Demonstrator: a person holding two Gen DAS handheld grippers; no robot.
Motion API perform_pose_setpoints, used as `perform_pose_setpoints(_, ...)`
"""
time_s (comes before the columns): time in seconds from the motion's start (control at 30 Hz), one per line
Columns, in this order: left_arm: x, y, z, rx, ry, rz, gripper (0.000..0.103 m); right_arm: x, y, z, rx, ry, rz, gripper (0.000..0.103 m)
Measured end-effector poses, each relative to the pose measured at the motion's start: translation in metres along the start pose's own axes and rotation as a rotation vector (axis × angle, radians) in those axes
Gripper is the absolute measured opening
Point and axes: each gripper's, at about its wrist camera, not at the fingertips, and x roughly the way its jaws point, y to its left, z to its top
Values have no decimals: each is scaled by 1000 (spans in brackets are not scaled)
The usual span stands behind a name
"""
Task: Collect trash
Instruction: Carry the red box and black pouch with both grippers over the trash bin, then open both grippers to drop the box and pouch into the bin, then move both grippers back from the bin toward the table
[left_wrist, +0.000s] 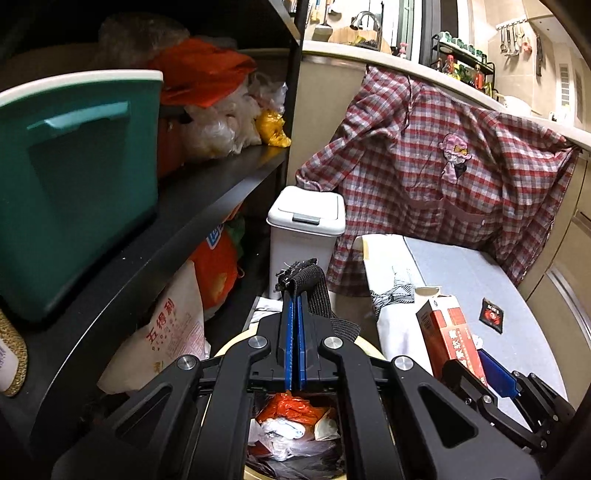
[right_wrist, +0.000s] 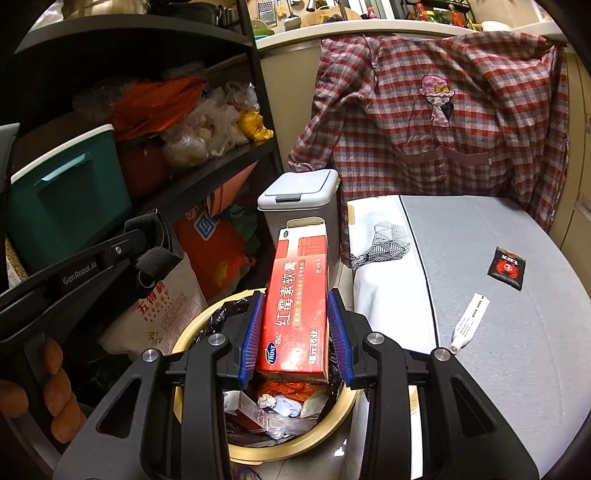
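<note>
A: Where's the box?
B: The right gripper (right_wrist: 295, 332) is pinching the red carton (right_wrist: 297, 299), long axis pointing away from the camera, right above the round bin (right_wrist: 192, 332). The bin's straight below.
A: And lefty?
B: The left gripper (left_wrist: 295, 314) is pressed together with nothing in it, alongside. A tube (right_wrist: 469, 321) and a sachet (right_wrist: 506, 267) wait farther right on the table (right_wrist: 498, 387).

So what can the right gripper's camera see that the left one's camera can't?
Only the right wrist view shows the white tube on the grey table, the printed front of the red box held by the right gripper, and a hand holding the left tool.

Only the left wrist view shows the shut left gripper from behind.

Both show the round bin, white lidded bin, plaid shirt and black sachet.
</note>
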Motion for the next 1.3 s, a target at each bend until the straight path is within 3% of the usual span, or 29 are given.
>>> perform_pose_setpoints(0.47, 49, 24, -18, -41, 183, 40, 4, 37, 9, -7, 2, 69, 38, 39)
perform_pose_setpoints(0.5, 50, 26, -18, -47, 191, 44, 16, 39, 8, -7, 11, 76, 37, 39)
perform_pose_setpoints(0.53, 51, 27, -18, -50, 196, 52, 48, 42, 6, -8, 21, 92, 35, 43)
perform_pose_setpoints(0.6, 50, 29, -19, -64, 184, 92, 86, 44, 3, -8, 43, 103, 36, 60)
perform_pose_setpoints(0.97, 38, 20, -18, 15, 143, 152, 86, 27, -4, -2, 60, 65, 1, 68)
perform_pose_setpoints(1.3, 8, -7, -13, 15, 96, 88, 86, -24, -35, 6, 69, -5, -41, 77)
